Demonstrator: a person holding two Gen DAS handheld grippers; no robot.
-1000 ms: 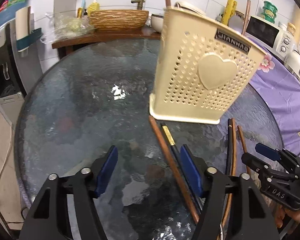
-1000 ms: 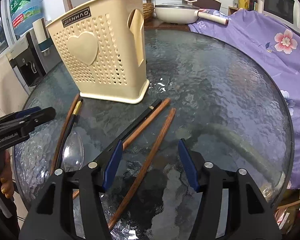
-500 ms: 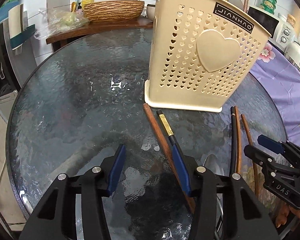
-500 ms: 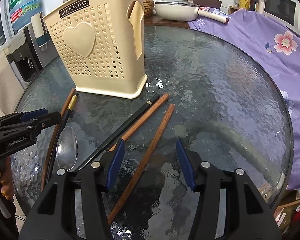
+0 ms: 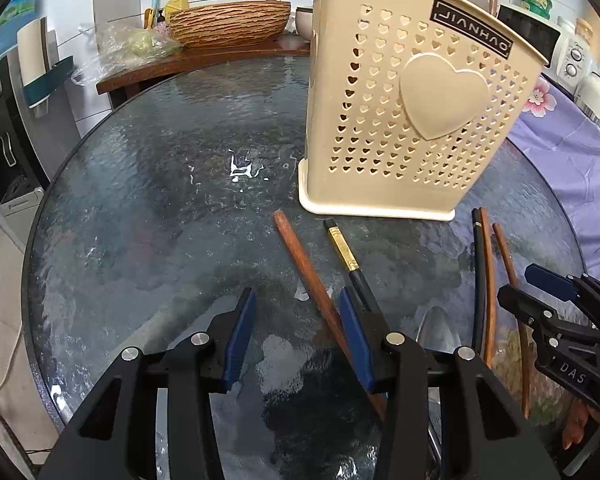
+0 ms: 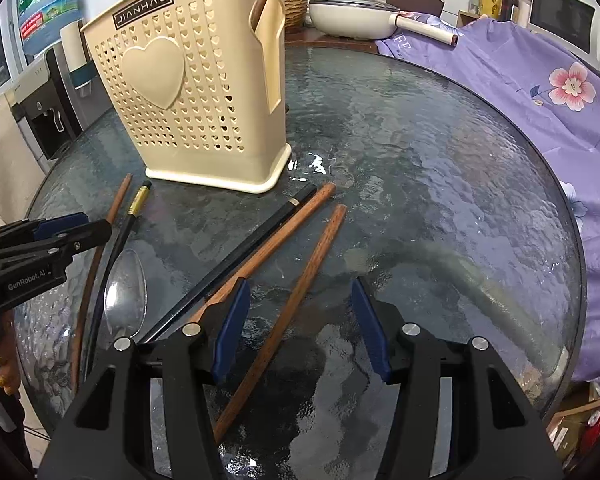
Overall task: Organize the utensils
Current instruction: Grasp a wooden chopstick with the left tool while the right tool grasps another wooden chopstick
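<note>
A cream utensil holder [image 5: 412, 120] with heart holes stands upright on the round glass table [image 5: 160, 208]; it also shows in the right wrist view [image 6: 196, 92]. Several chopsticks lie in front of it: a brown one [image 5: 308, 272] and a black gold-banded one [image 5: 348, 260] by my left gripper [image 5: 296, 320], which is open and empty, the brown one between its fingers. A metal spoon [image 6: 125, 296] lies beside them. My right gripper [image 6: 300, 316] is open and empty above a brown chopstick [image 6: 300, 296]; a black one [image 6: 236, 260] and another brown one [image 6: 272, 244] lie just left.
A purple flowered cloth [image 6: 540, 92] covers the right side beyond the table edge. A wooden counter [image 5: 188, 56] with a woven basin stands behind. A water dispenser [image 5: 4, 128] is at the left. A white pan [image 6: 360, 20] and a microwave [image 6: 568, 24] stand at the back.
Both grippers moved forward toward the holder, which looms larger. The left gripper's fingers have closed in somewhat around the brown chopstick. Nothing was picked up.
</note>
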